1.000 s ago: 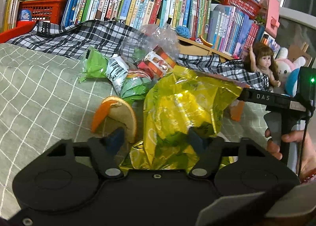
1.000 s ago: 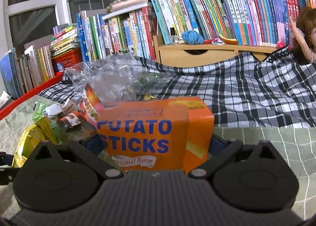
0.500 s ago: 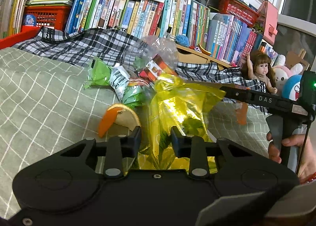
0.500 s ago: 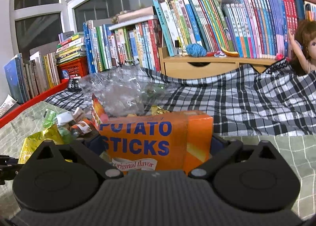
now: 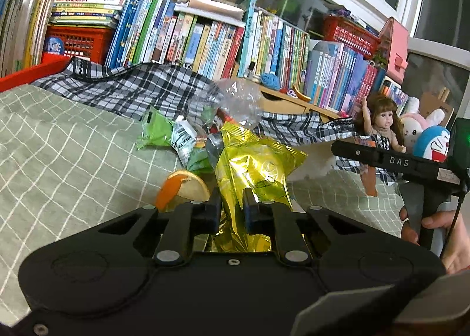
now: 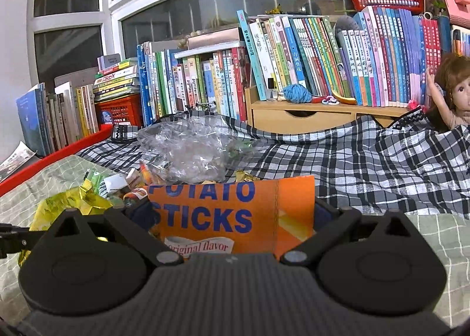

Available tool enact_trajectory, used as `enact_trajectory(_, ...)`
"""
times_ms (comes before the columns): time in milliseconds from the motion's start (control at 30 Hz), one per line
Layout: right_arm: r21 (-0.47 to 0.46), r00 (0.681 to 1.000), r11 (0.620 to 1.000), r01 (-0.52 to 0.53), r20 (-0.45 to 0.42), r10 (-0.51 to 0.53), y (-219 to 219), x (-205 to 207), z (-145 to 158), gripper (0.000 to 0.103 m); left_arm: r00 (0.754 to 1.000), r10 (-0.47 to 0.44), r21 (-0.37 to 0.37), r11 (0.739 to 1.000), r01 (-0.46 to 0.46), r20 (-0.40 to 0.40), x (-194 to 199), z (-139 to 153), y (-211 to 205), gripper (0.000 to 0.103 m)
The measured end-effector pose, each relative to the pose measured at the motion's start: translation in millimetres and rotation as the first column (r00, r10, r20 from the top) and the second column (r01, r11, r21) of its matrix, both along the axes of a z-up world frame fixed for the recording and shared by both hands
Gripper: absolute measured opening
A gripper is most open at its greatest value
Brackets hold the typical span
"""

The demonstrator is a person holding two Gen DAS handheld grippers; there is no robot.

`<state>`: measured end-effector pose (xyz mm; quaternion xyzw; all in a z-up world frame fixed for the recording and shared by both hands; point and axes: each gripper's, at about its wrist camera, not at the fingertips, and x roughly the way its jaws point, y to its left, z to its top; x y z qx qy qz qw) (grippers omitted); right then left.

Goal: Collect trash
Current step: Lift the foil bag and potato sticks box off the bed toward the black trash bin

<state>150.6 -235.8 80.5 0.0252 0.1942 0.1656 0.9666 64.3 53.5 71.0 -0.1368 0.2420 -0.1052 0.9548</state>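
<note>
Item one: your left tool, jaws narrow and just closing, now pinching the crumpled yellow foil bag between its pads; the bag stands up from the green checked bedspread.

Item two: your right tool, jaws wide, clamped on both ends of the orange "POTATO STICKS" box, which is held flat-faced toward the camera. In the left wrist view your right hand grips that tool's handle at the frame's right edge.

Item three: loose trash on the bedspread. An orange peel lies just left of the foil bag. Beyond it, a green wrapper, a white sachet and small packets sit bunched together, touching. A crumpled clear plastic bag rests behind them, at the edge of the black-and-white plaid blanket.

Item four: surroundings. A row of books runs behind the bed; a doll and plush toys sit to the right.
</note>
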Motion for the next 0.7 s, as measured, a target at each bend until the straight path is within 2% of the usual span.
enact_trajectory(300, -0.004, 1.0, 1.0, -0.004, 0.023, 0.004, 2.5, -20.0, 10.4, 0.099, 1.0, 0.018, -0.016, 1.0, -0.017, 0.021, -21.0, 11.9, 9.4, 0.014)
enact_trajectory(700, -0.061, 0.998, 0.998, 0.003, 0.062, 0.001, 4.4, -51.3, 30.4, 0.099, 0.999, -0.002, -0.02, 1.0, 0.003, 0.054, -44.6, 26.3, 9.4, 0.013)
